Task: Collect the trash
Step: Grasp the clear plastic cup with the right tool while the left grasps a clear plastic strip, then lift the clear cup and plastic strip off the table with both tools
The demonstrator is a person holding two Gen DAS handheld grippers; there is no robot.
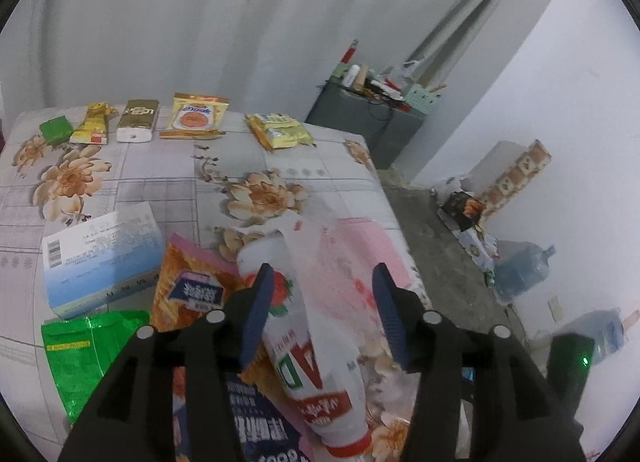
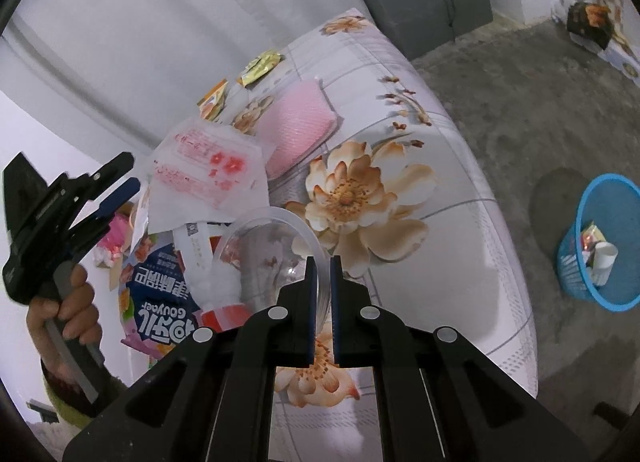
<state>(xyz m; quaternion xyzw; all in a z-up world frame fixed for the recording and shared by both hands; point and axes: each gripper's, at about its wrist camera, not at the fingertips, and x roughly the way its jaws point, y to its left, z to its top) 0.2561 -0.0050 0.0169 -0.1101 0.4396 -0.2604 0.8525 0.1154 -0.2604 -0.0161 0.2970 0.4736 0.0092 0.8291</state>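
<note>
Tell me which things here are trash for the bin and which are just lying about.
For the job:
white drink bottle
clear plastic cup, pinched at the rim by the right tongs
orange snack wrapper
green wrapper
blue bin

Likely just lying about:
grey cabinet
water jug
pink pad

Five snack packets [image 1: 195,116] in a row, one white bottle [image 1: 320,374], one blue basket [image 2: 604,246]

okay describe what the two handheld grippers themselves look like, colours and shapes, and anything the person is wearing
Both are matte black, angular plastic frames with round silver pivot pins. The left gripper and right gripper carry flat dark-blue ribbed finger pads. Seen from the right wrist camera, the left gripper has a pistol-style handle with a grey trigger bar. A dark sleeve cuff shows at the wrist. No cables visible.
</note>
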